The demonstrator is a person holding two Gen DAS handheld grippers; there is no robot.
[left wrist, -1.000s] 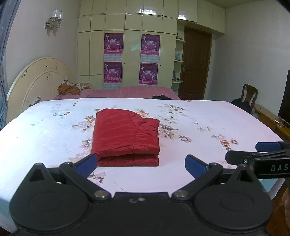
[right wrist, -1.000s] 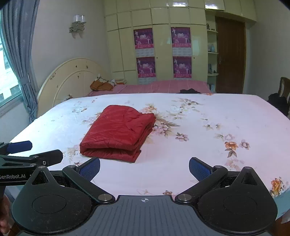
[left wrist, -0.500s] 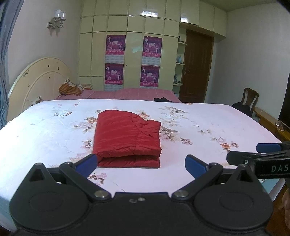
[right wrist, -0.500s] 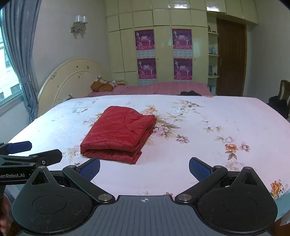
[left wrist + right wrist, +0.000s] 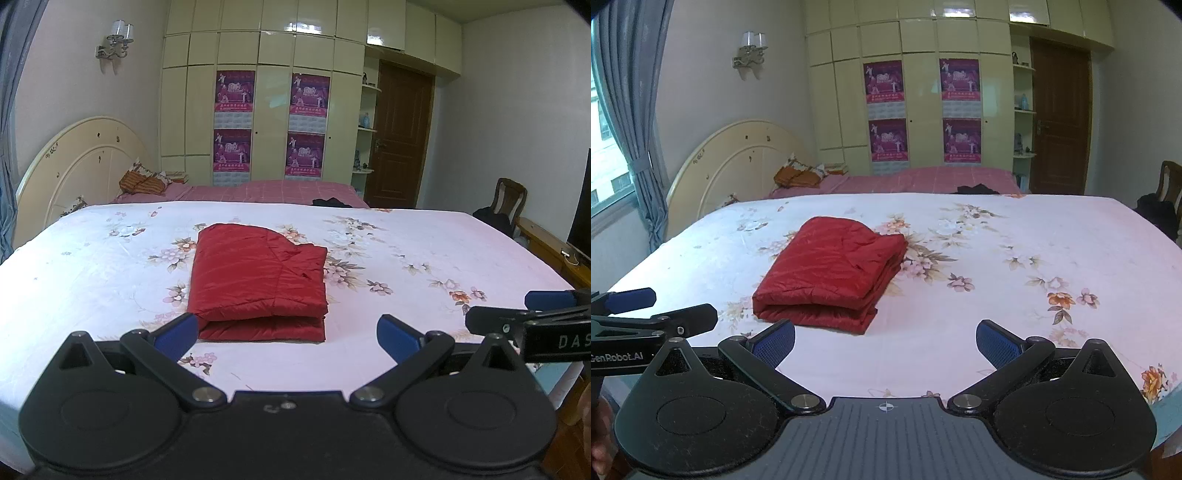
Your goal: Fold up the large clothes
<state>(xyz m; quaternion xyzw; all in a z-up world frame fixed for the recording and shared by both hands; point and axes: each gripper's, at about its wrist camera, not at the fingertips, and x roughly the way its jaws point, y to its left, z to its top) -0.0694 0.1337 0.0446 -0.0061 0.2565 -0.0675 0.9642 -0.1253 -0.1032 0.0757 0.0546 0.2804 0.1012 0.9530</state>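
A red quilted jacket [image 5: 258,280] lies folded into a neat rectangle on the flowered white bedsheet [image 5: 406,258]. The right wrist view shows the same jacket [image 5: 831,273] from its right side, with stacked layers along the near edge. My left gripper [image 5: 288,332] is open and held back from the jacket's near edge, with nothing between its blue pads. My right gripper [image 5: 886,343] is also open and empty, off to the jacket's right. Each gripper shows at the edge of the other's view.
A cream headboard [image 5: 74,166] stands at the left, and a pink bed [image 5: 258,192] lies beyond the sheet. Wardrobe doors with posters [image 5: 269,122], a brown door [image 5: 402,136] and a chair [image 5: 509,195] fill the back. A wooden ledge [image 5: 546,243] runs along the right.
Both grippers have drawn back and tilted up slightly, so the jacket sits a little lower in each view. The jacket itself has not moved.
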